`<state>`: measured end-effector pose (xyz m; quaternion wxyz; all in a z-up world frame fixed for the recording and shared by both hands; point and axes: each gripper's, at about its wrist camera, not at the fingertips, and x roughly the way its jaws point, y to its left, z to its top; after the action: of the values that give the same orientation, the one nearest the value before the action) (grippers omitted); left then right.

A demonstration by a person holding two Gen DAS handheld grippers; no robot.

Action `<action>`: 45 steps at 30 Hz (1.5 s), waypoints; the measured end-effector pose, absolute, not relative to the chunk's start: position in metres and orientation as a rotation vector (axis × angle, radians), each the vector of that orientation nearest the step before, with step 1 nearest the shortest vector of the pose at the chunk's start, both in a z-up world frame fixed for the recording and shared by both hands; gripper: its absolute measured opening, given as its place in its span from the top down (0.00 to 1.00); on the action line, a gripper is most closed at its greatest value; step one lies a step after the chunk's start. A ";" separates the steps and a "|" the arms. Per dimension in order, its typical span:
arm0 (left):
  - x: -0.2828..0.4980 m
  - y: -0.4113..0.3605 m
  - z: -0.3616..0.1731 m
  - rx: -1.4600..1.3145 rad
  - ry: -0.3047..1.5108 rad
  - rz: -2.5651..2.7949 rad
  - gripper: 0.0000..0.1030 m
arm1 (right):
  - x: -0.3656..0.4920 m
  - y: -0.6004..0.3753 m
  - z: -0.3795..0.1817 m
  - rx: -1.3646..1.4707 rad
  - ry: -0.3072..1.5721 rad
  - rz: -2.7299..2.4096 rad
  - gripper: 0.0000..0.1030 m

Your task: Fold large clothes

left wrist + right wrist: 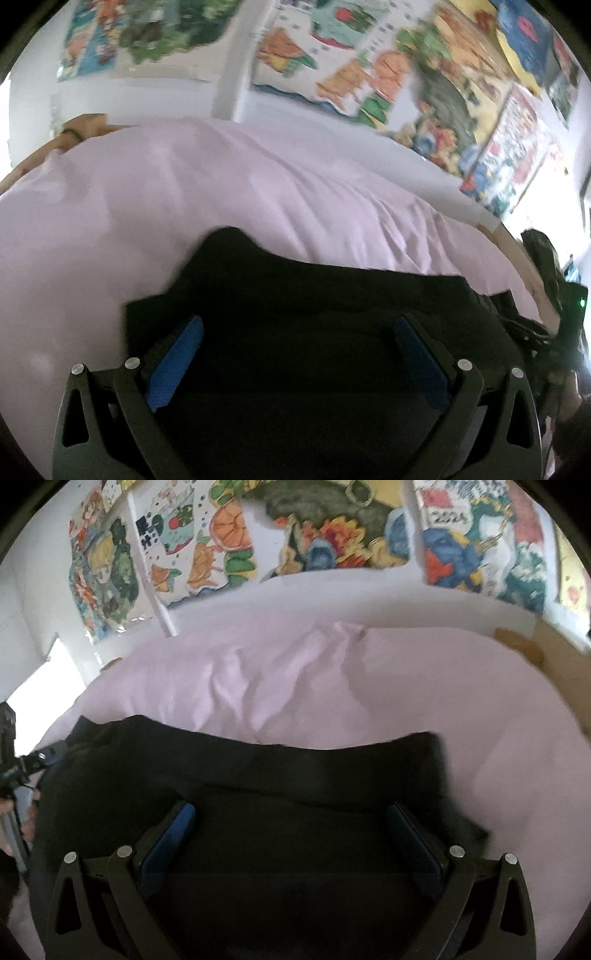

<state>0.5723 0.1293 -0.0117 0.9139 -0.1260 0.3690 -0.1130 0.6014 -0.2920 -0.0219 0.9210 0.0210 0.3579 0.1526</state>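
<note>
A large black garment (314, 295) lies on a pale pink sheet (184, 184). In the left wrist view my left gripper (299, 325) is open, its blue pads spread wide over the garment near its left edge. In the right wrist view the same black garment (277, 768) fills the lower half, with a folded layer across it. My right gripper (291, 812) is open over the garment, near its right edge. Neither gripper holds any cloth. The other gripper (22, 771) shows at the far left of the right wrist view.
The pink sheet (332, 672) is wrinkled beyond the garment. Colourful posters (314, 535) cover the white wall behind the bed. A tan wooden bed edge (517, 247) runs along the right side. A bright window (44, 679) is at the left.
</note>
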 end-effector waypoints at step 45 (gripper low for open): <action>0.516 0.205 -0.046 -0.340 1.079 -0.757 0.01 | 0.548 -0.396 -0.069 0.398 0.966 0.556 0.00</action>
<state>0.5161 0.2051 -0.0465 0.7772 -0.1571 0.4989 -0.3499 0.5483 -0.3958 -0.0688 0.8300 0.1877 0.4552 0.2619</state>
